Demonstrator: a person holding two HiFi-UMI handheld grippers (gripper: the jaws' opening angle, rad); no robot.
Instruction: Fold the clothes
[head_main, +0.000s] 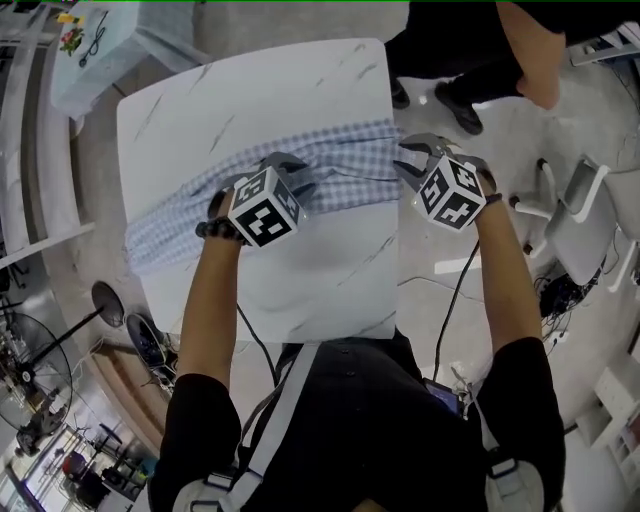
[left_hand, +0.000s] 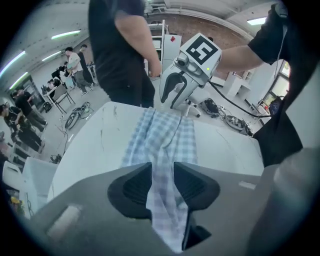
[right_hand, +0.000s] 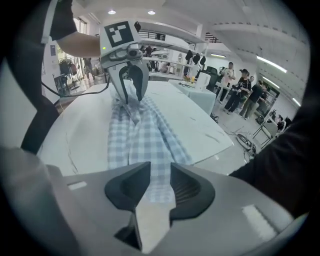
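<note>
Blue-checked garment bunched in a band across the white marbled table.
Left gripper over its middle and right gripper at the table's right edge, jaws parted, cloth lying loose between them. Past the far edge stands a person; white chairs sit off the right edge.

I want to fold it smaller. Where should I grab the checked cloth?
Probably at a short end, from above: the checked cloth lies flat in a long narrow band across the table, so a pinched end can swing over the rest.
</note>
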